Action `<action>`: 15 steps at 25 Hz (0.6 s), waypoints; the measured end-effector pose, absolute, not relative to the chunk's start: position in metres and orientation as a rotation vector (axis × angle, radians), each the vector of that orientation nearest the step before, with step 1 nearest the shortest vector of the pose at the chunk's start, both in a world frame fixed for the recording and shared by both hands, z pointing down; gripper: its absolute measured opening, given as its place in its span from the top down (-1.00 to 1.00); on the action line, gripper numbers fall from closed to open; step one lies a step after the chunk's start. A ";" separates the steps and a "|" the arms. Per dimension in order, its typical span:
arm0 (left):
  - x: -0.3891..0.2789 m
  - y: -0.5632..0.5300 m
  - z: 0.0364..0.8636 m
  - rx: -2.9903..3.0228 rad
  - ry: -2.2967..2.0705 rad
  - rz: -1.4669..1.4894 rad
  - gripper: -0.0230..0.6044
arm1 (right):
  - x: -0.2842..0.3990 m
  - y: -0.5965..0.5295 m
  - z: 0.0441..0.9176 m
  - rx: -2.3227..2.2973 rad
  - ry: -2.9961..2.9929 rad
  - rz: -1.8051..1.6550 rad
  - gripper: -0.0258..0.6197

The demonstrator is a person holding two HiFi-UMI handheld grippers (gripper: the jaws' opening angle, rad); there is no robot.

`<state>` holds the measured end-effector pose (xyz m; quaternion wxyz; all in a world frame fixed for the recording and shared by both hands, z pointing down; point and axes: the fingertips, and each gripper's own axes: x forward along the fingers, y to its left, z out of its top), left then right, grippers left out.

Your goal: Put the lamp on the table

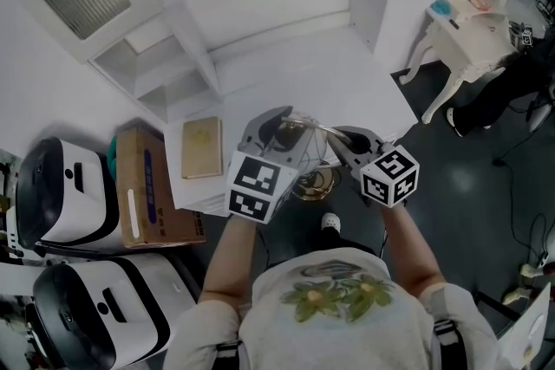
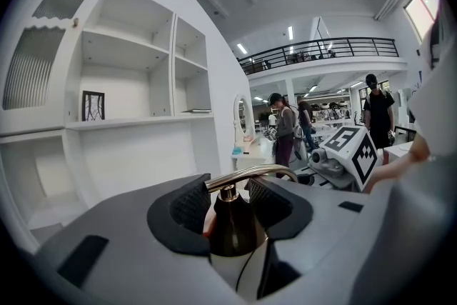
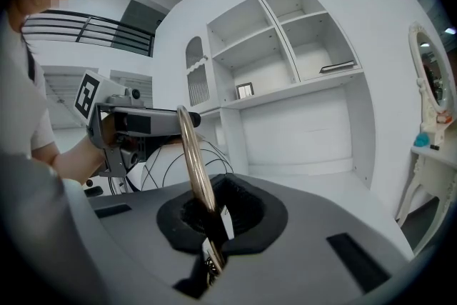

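Clamping left gripper (image 2: 230,205) jaws on the lamp (image 2: 230,233) at its dark neck, lower centre; pinching right gripper (image 3: 213,218) jaws shut around its brass arm (image 3: 190,153).

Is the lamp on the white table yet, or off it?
Off it. The left gripper and right gripper are shut on the lamp, whose base hangs past the table edge over dark floor.
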<state>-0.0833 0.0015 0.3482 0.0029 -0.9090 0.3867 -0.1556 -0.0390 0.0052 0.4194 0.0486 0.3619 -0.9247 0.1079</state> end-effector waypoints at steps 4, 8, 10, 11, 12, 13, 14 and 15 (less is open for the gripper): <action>-0.080 -0.010 0.349 -2.844 1.235 -0.492 0.32 | -0.035 -0.007 0.421 1.080 -2.825 0.327 0.83; -0.075 -0.021 0.349 -2.834 1.256 -0.499 0.33 | -0.031 -0.020 0.421 1.056 -2.834 0.330 0.83; -0.072 -0.029 0.350 -2.826 1.268 -0.500 0.33 | -0.028 -0.027 0.421 1.043 -2.841 0.328 0.83; -0.070 -0.033 0.350 -2.821 1.276 -0.499 0.33 | -0.026 -0.032 0.421 1.036 -2.845 0.325 0.83; -0.068 -0.037 0.350 -2.816 1.284 -0.498 0.33 | -0.024 -0.036 0.420 1.028 -2.849 0.322 0.83; -0.066 -0.041 0.350 -2.813 1.292 -0.497 0.33 | -0.022 -0.041 0.420 1.021 -2.852 0.318 0.83; -0.065 -0.045 0.349 -2.811 1.300 -0.497 0.33 | -0.021 -0.045 0.420 1.015 -2.853 0.315 0.83; -0.063 -0.049 0.348 -2.808 1.309 -0.498 0.33 | -0.019 -0.050 0.419 1.010 -2.855 0.312 0.83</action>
